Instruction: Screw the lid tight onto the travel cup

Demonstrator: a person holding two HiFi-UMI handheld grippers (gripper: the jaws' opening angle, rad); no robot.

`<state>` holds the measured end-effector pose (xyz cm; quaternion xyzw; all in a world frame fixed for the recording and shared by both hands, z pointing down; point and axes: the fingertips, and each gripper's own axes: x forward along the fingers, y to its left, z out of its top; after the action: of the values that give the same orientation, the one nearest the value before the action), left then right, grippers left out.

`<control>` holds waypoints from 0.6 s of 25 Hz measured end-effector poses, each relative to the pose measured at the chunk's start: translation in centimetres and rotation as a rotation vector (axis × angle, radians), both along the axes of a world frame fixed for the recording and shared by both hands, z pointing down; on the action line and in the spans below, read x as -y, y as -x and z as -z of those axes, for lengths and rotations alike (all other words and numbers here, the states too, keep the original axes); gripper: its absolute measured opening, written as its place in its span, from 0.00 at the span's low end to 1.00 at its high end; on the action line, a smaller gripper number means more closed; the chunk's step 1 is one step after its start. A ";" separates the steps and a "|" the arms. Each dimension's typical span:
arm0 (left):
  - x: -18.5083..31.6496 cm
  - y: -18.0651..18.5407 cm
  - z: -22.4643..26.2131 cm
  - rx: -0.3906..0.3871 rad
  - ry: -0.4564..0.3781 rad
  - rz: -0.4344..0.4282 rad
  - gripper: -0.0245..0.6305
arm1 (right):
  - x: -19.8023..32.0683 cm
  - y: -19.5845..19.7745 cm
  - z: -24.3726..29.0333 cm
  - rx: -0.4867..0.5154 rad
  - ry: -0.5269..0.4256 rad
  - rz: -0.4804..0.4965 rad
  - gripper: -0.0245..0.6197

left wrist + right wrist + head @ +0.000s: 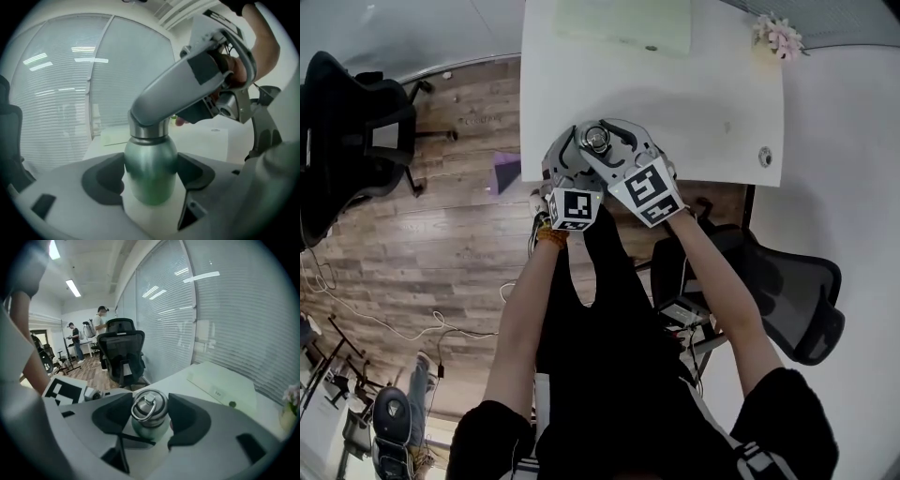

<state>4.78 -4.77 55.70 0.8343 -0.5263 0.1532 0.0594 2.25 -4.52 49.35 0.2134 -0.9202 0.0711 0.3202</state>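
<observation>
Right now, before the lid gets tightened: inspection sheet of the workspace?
Surface: white table; the cup stands near its front edge.
Job's things: green travel cup upright; lid with a metal ring sits on top.
Clutter: pale green mat and small flowers at the far side.
Grippers: left gripper has its fingers against the cup body on both sides; right gripper has its fingers either side of the lid, contact unclear.
Cables: thin cables on the wood floor, away from the table.
Surroundings: black chairs on both sides, purple object on the floor, people standing in the background.
</observation>
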 end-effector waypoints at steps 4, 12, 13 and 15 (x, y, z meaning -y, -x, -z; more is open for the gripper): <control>-0.1 0.1 -0.3 -0.007 0.016 -0.212 0.57 | -0.3 0.5 -0.1 -0.008 0.017 0.219 0.41; -0.5 0.8 -0.2 0.045 0.057 -0.462 0.65 | -0.4 0.9 1.5 0.107 0.041 0.286 0.60; -0.7 1.4 -0.2 0.022 0.052 -0.375 0.65 | -0.2 0.8 2.1 0.150 0.035 0.203 0.60; -0.9 2.2 -0.2 -0.009 0.049 -0.182 0.66 | 0.3 0.7 2.7 0.182 -0.011 0.048 0.60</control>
<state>2.60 -3.86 55.93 0.8776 -0.4443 0.1670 0.0677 1.53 -4.86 46.69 0.1860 -0.9508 0.0773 0.2355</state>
